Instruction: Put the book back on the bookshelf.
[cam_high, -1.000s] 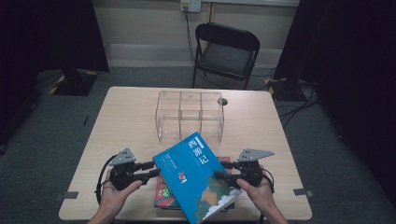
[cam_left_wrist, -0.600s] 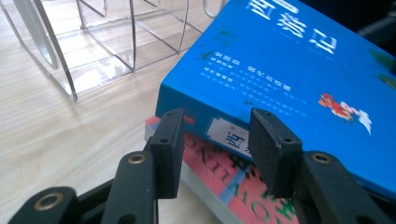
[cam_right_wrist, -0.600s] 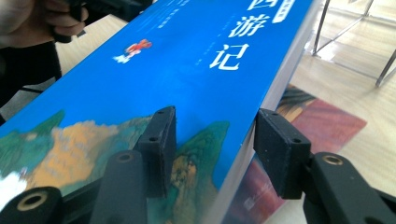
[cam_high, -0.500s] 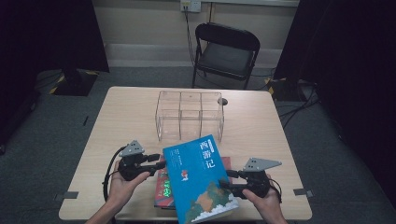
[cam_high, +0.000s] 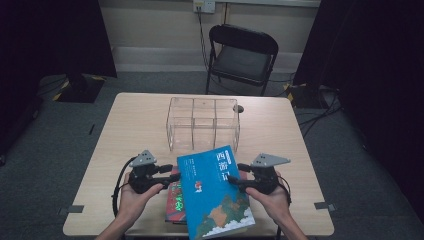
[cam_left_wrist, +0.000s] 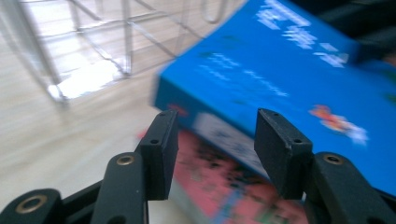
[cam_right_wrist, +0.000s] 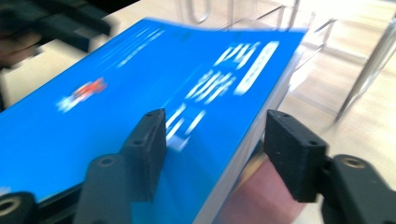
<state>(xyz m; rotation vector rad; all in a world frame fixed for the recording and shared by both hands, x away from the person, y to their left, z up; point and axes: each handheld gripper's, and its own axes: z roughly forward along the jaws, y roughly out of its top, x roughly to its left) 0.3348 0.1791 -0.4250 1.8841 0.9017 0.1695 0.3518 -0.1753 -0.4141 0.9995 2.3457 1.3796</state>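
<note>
blue book (cam_high: 212, 192) framed by two hand-held grippers at the near edge of the table (cam_high: 125, 125).

the blue book is seen lying on top of a red book (cam_high: 175, 202), just in front of a clear plastic organiser (cam_high: 202, 125). the left gripper (cam_high: 175, 176) is placed at the book's left edge; in the left gripper view its jaws have just been opening and stand apart around that edge (cam_left_wrist: 205, 112), no pad pressing on it. the right gripper (cam_high: 234, 181) is placed at the right edge; its jaws have just been opening too, and in the right gripper view the cover (cam_right_wrist: 140, 93) is seen between them, released. a black folding chair (cam_high: 242, 57) is seen beyond the table.
</note>
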